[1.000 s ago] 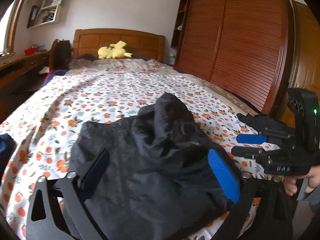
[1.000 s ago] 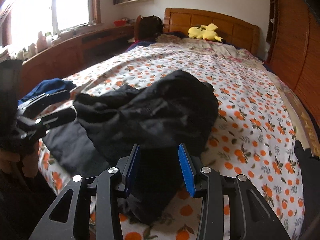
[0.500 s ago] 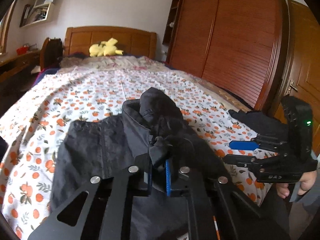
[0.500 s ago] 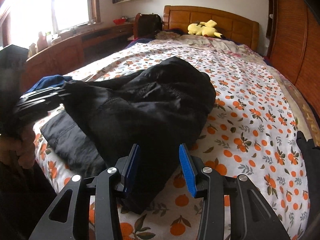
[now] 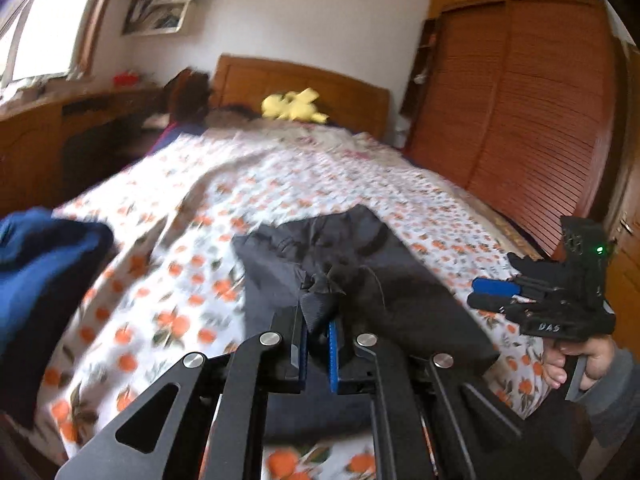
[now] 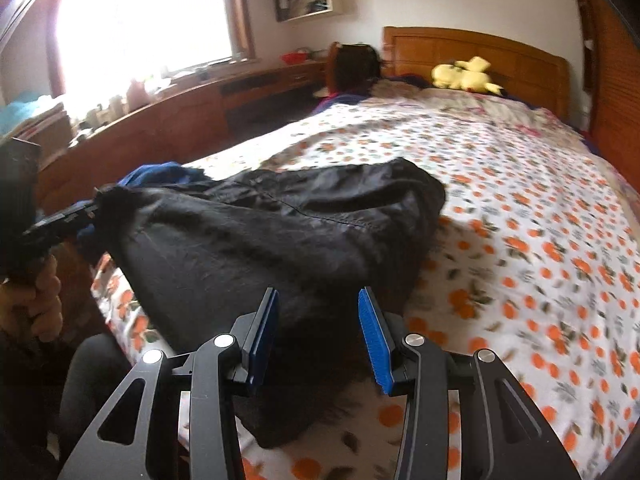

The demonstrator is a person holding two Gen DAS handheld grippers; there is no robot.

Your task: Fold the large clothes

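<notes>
Black garment (image 6: pixel 280 232) lies crumpled at the near end of the bed (image 6: pixel 520 208), on the orange-print cover; one part is drawn out toward the left edge, the bulk is heaped toward the middle; not yet spread flat, so folding proper has not begun by my reading.

Left gripper (image 5: pixel 318 336): jaws nearly together, a bunch of black fabric pinched between the blue pads; the cloth runs taut from that pinch to the heap, as the right wrist view also shows at (image 6: pixel 96 204). Grip judged sound but narrow; only a small tuft is held.

Right gripper (image 6: pixel 318 336): jaws partly open, nothing clamped; the pads stand above the near hem of the garment, with dark cloth visible between and below them; contact cannot be confirmed.

Step in hand, as judged: securing a second hold so the garment can be lifted and shaken out flat.

Recommendations: bring the right gripper down onto a single edge or corner, not a thick wad; close fully before pulling; keep both holds on the same hem so the cloth opens square; draw the hands apart evenly, avoiding a jerk that could strip the tuft from the left pads.

Hazards: a blue garment (image 5: pixel 44 264) lies near the left edge of the bed, just beside the black one; it may be dragged along; the yellow plush toy (image 6: pixel 464 74) at the headboard is well apart and no concern.
</notes>
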